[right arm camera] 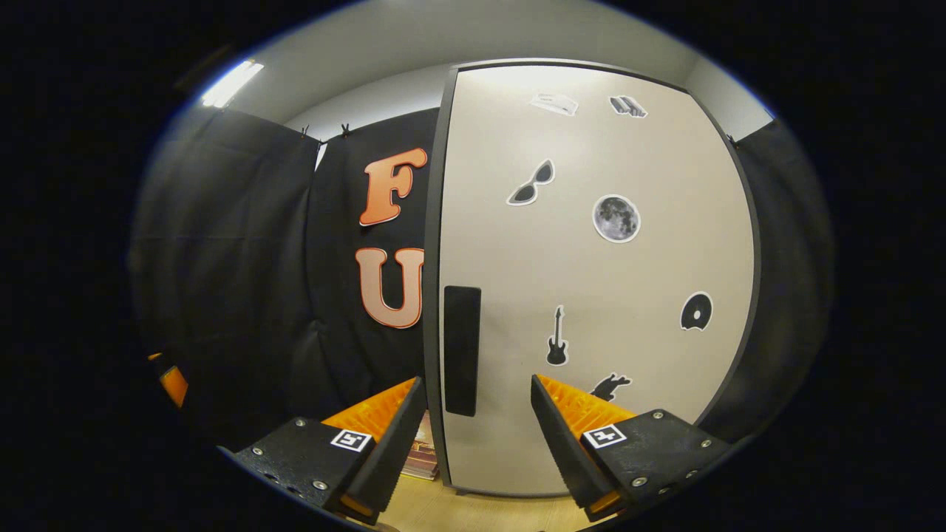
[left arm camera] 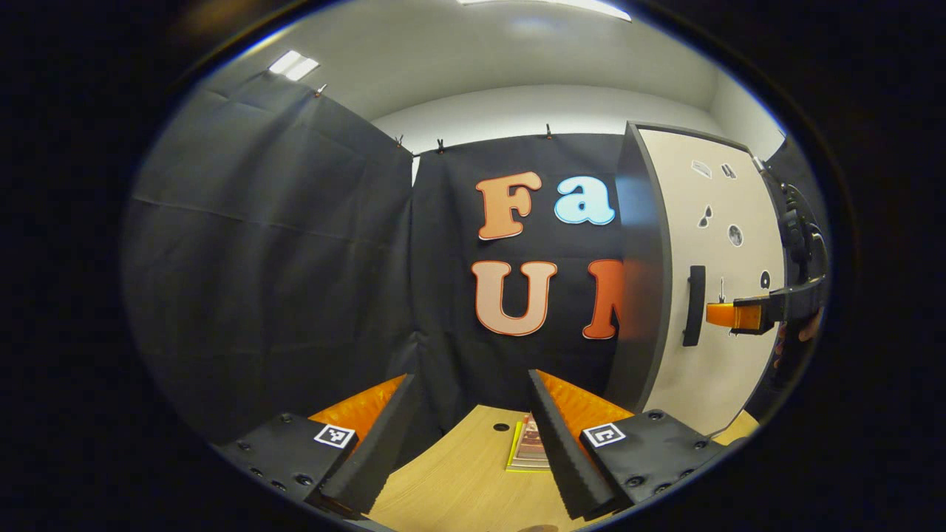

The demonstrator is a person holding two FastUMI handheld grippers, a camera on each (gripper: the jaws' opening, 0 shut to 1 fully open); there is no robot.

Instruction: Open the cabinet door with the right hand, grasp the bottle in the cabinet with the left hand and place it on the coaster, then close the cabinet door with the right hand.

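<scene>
The cabinet door [right arm camera: 591, 295] is a tall pale panel with a dark frame, shut flush, and dotted with small stickers: sunglasses, a moon, a guitar, a disc. Its handle [right arm camera: 462, 351] is a dark upright bar set close to the door's left edge, about halfway down. The bottle is not visible; the shut door covers the cabinet's inside.

In the right gripper view, the right gripper [right arm camera: 477, 428] faces the door squarely with its fingers spread wide and nothing between them; the handle sits just above the gap, apart from both fingers. In the left gripper view, the left gripper [left arm camera: 469, 436] hangs left of the cabinet over the wooden table [left arm camera: 451, 488], fingers also wide apart and empty. Between its fingers, left of the cabinet's base, a square coaster [left arm camera: 528, 451] lies flat on the table. There the right gripper [left arm camera: 728, 314] shows near the handle [left arm camera: 693, 305], not touching. Bare table lies left of the coaster.
</scene>
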